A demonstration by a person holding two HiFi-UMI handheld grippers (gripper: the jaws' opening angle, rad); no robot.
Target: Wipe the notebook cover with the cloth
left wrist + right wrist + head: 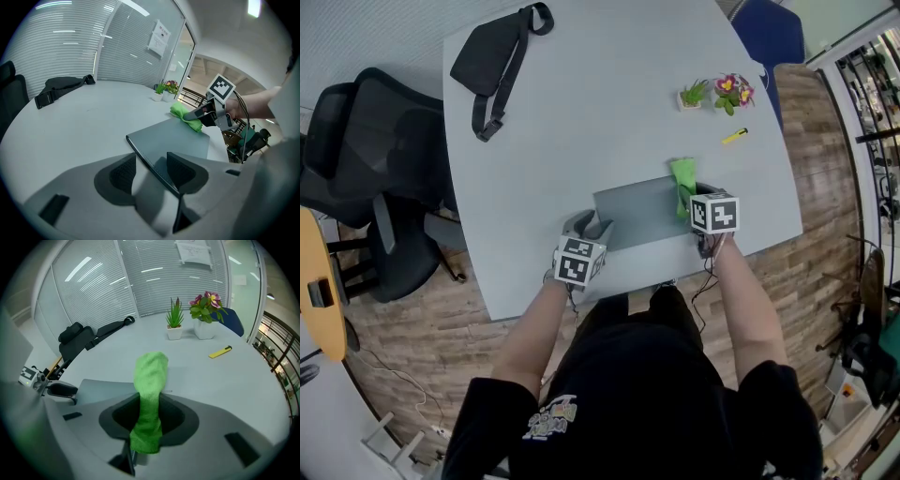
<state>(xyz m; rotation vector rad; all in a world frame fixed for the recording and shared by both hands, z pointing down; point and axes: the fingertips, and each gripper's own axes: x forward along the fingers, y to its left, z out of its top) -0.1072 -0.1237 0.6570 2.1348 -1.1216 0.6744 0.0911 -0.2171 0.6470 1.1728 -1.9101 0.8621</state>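
A grey notebook (639,212) lies near the front edge of the table (609,103). My left gripper (592,228) is shut on the notebook's (173,138) left edge, which runs between the jaws in the left gripper view. My right gripper (692,199) is shut on a green cloth (682,180). The cloth (149,394) sticks out forward from between the jaws and rests on the notebook's (101,389) right end. In the left gripper view the cloth (186,116) sits at the cover's far corner under the right gripper (199,114).
Two small potted plants (716,93) and a yellow pen-like object (734,136) stand at the table's far right. A black bag (497,56) lies at the far left. An office chair (356,178) is left of the table.
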